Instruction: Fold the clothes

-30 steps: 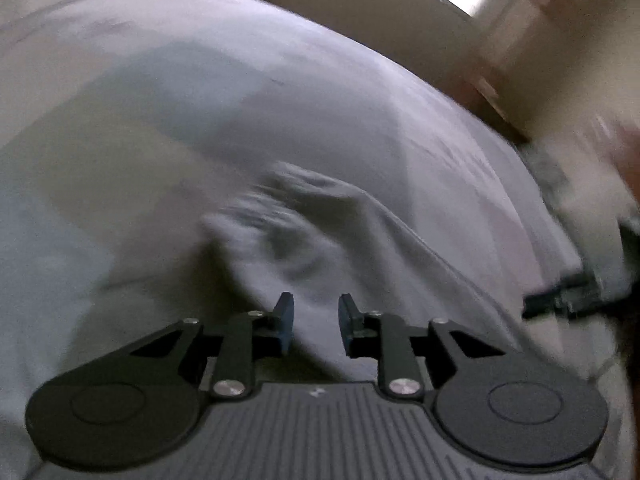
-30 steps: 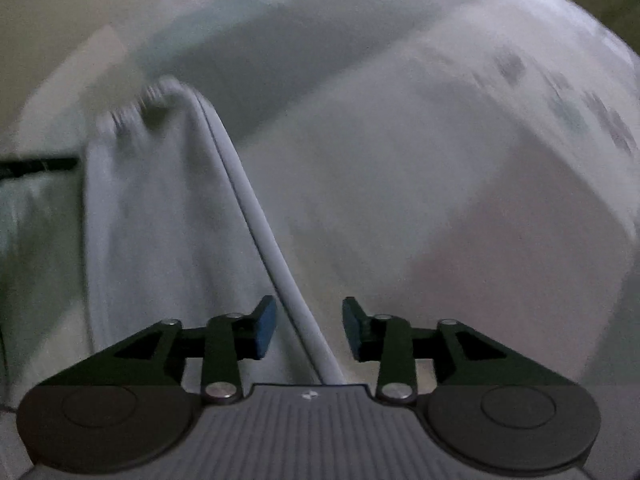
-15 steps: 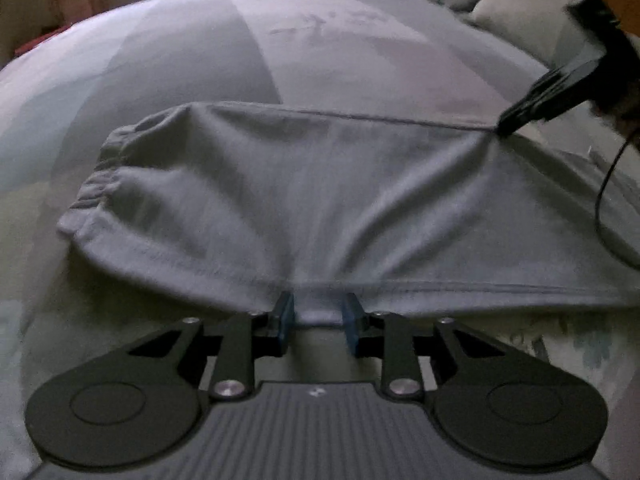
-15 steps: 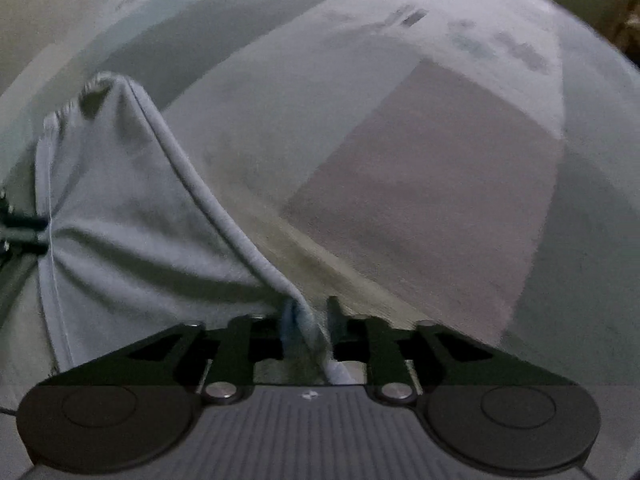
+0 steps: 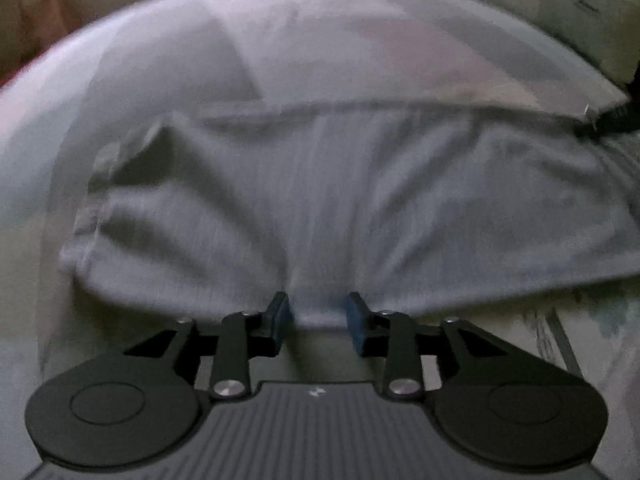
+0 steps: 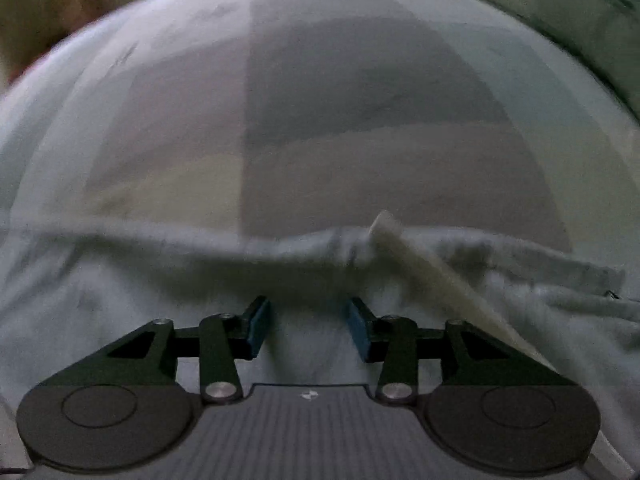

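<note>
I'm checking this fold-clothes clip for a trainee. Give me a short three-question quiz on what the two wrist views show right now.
1. True or false: the left claw is clamped shut on the grey garment.
2. In the right wrist view, the pale flat strip on the garment lies to which side of the right claw: A) left, B) right, C) between its fingers?
3. What does the garment lie on?

Key
1. False: its fingers stand apart, with the garment's hem between them.
2. B
3. The patchwork bedspread, with a pillow at its far right.
</note>
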